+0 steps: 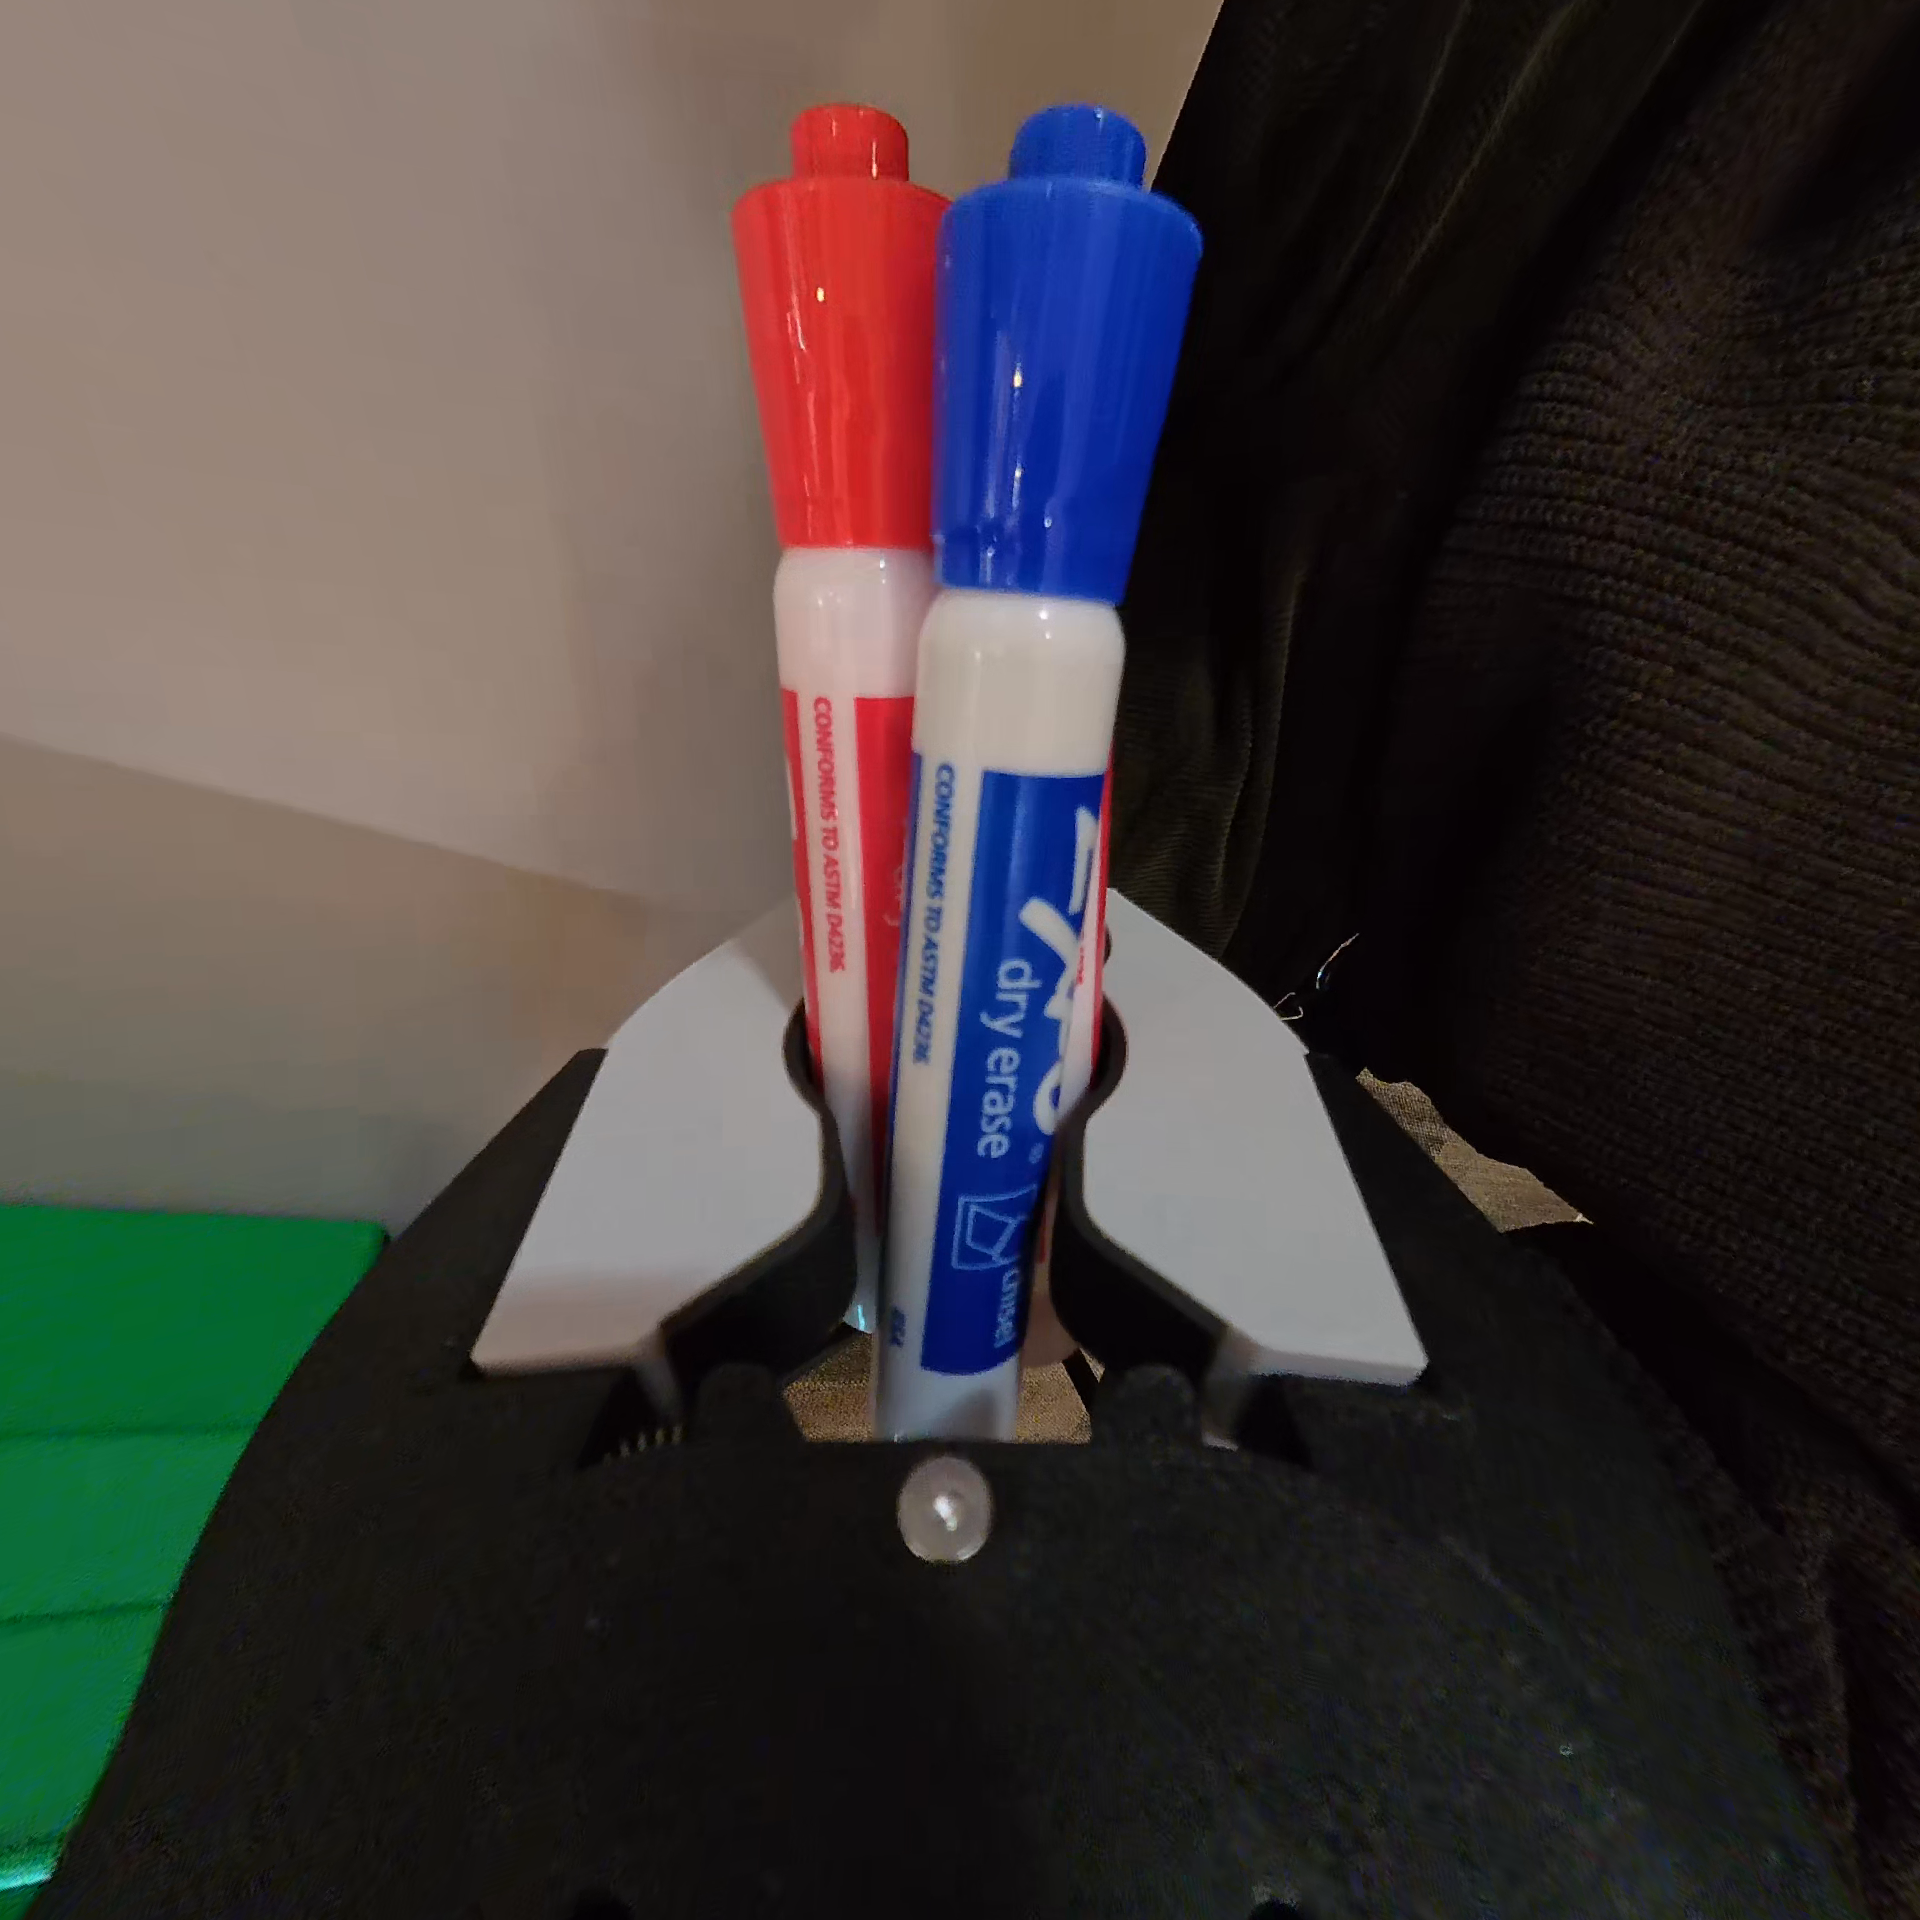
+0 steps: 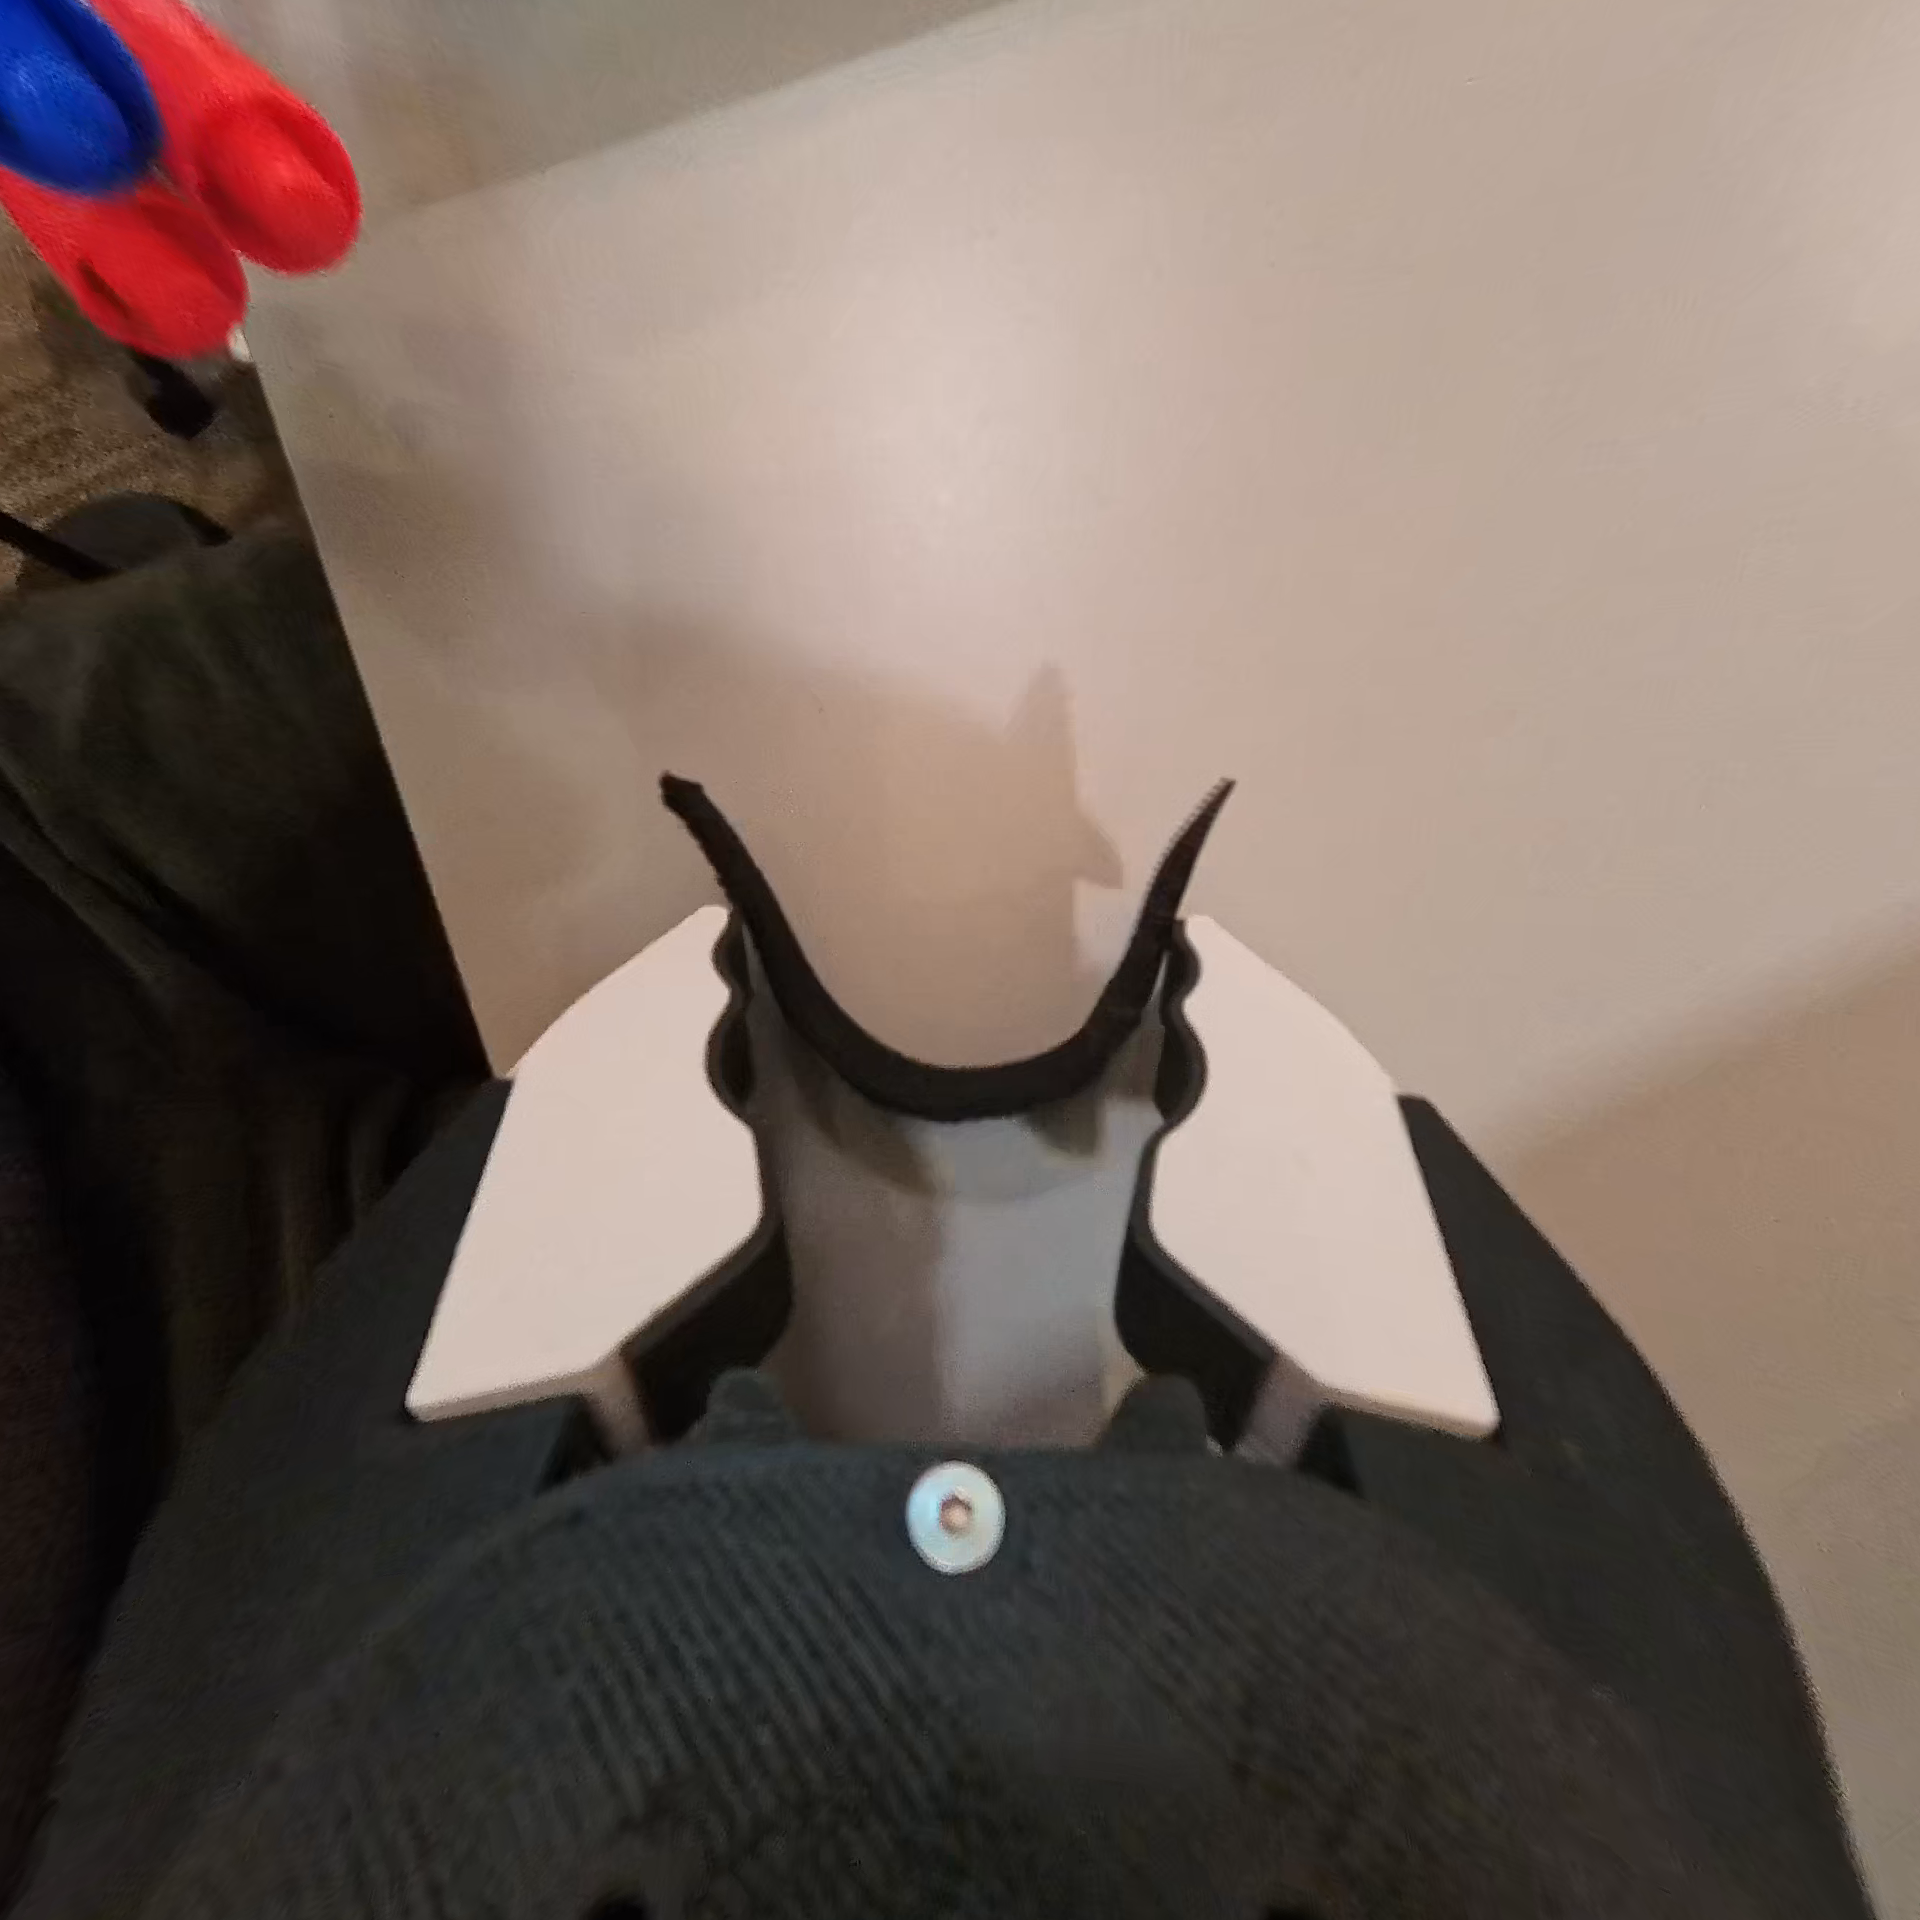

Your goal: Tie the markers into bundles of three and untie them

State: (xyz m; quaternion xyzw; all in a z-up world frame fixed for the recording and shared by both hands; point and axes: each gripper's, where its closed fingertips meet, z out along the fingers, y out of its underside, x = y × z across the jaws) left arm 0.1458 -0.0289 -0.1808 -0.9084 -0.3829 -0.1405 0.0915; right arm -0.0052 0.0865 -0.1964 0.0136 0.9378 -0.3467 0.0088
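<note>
The left tongs (image 1: 961,1174) clamp two dry-erase markers, caps pointing to 12 o'clock: a blue marker (image 1: 1023,790) in front, a red marker (image 1: 842,644) touching it behind at 11 o'clock; both carry printed labels. Dark fabric (image 1: 1558,623) crowds 3 o'clock; a green surface (image 1: 156,1403) lies at 8 o'clock.

The right tongs (image 2: 951,997) grip a curved black strap (image 2: 961,1086) against a pale wall (image 2: 1247,416). Both markers' caps blur at 10 o'clock.

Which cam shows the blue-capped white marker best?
Left wrist view. The blue-capped white marker stands sharp and nearly full length, clamped beside the red-capped marker in the left gripper. The right wrist view shows only its blurred blue cap at the top left corner.
</note>
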